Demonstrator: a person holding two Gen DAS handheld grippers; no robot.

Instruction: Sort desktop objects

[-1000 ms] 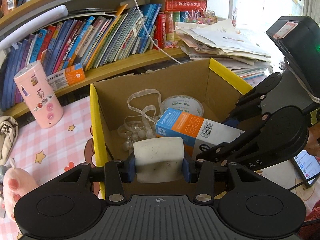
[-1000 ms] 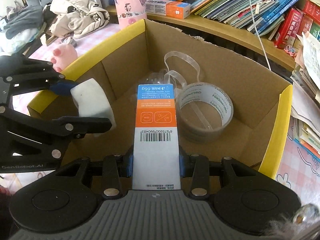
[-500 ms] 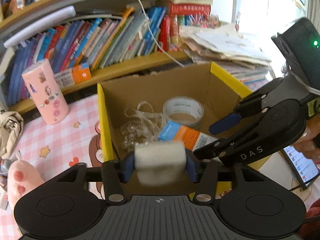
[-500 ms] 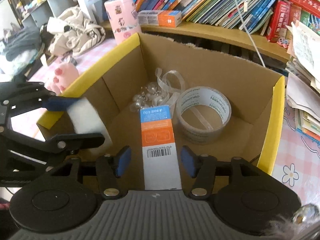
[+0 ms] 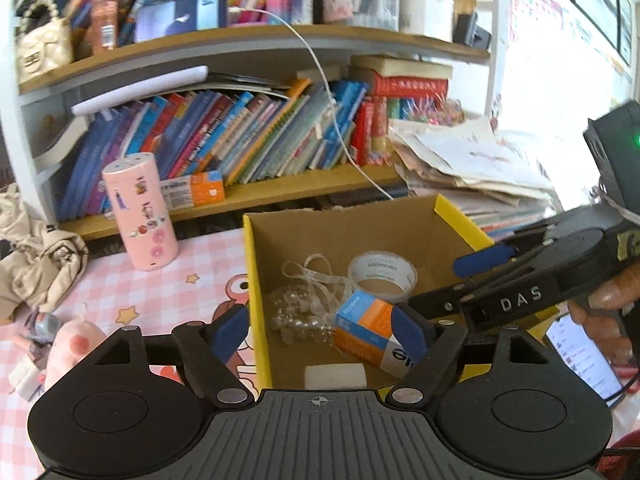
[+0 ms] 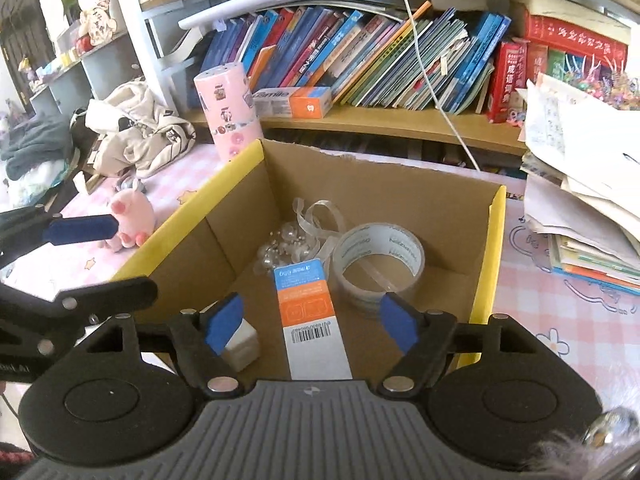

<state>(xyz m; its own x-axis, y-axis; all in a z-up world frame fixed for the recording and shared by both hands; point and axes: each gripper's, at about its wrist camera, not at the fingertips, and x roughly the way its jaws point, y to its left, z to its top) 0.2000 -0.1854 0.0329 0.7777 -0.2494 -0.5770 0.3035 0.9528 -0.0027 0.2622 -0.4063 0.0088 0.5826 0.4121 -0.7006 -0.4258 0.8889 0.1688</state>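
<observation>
Yellow-rimmed brown cardboard box (image 5: 256, 280) is seen from the left wrist view, sitting on the pink checked desk (image 5: 168, 292) near its back edge, by the bookshelf. The left gripper (image 5: 320, 334) is held wide open over the box's near left corner with nothing in it. The white foam block (image 5: 335, 375) is lying on the box floor right under it, so it looks dropped in there on purpose. A blue-and-orange carton (image 5: 368, 334) is leaned against a clear tape roll (image 5: 382, 276).

From the right wrist view, the right gripper (image 6: 316, 324) is also spread wide and empty, hung above the carton (image 6: 310, 320), which is laid flat on the box floor (image 6: 440, 280). Both items are probably sorted now. A pink pig plush (image 6: 130, 220) is left on the desk outside, maybe next.
</observation>
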